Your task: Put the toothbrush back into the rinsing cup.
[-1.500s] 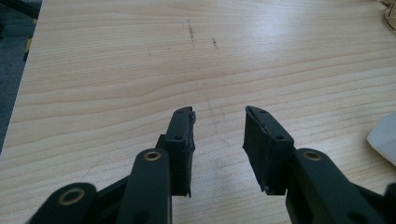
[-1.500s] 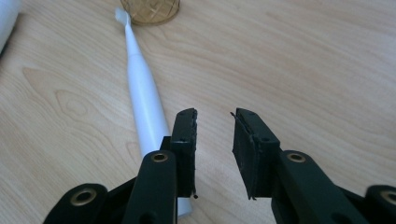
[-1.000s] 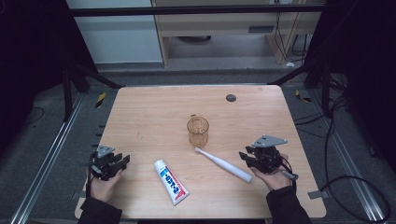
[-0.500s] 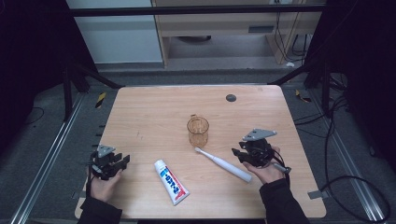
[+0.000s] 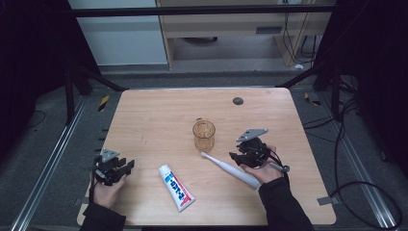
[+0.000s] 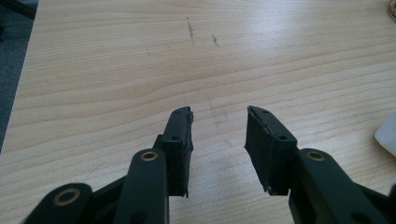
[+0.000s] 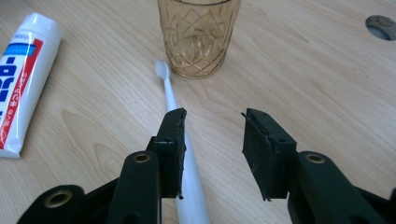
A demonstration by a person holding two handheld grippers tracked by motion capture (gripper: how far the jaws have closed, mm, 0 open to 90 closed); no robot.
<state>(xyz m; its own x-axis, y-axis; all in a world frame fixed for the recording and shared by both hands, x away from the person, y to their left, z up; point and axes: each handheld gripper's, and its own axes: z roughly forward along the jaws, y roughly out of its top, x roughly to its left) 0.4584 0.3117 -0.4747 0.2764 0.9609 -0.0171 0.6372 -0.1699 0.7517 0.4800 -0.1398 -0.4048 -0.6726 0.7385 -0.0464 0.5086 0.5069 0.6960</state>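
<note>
An amber patterned glass cup (image 5: 204, 134) (image 7: 199, 35) stands upright near the table's middle. A white electric toothbrush (image 5: 230, 170) (image 7: 172, 100) lies in front of it, head toward the cup. A white toothpaste tube (image 5: 176, 187) (image 7: 21, 79) with red and blue print lies flat left of the brush. My right gripper (image 5: 236, 158) (image 7: 212, 119) is open, low over the brush handle; its left jaw covers part of the handle and nothing is between the jaws. My left gripper (image 5: 127, 166) (image 6: 218, 116) is open over bare wood at the table's front left.
The wooden table (image 5: 159, 120) has a round dark grommet hole (image 5: 237, 100) (image 7: 381, 21) at the back right. Metal frame rails run along both sides, with cables on the floor at the right. A white edge of the toothpaste tube (image 6: 387, 137) shows at the right of the left gripper view.
My right gripper has moved left and forward from the table's right side to over the toothbrush handle. The left gripper has stayed in place.
</note>
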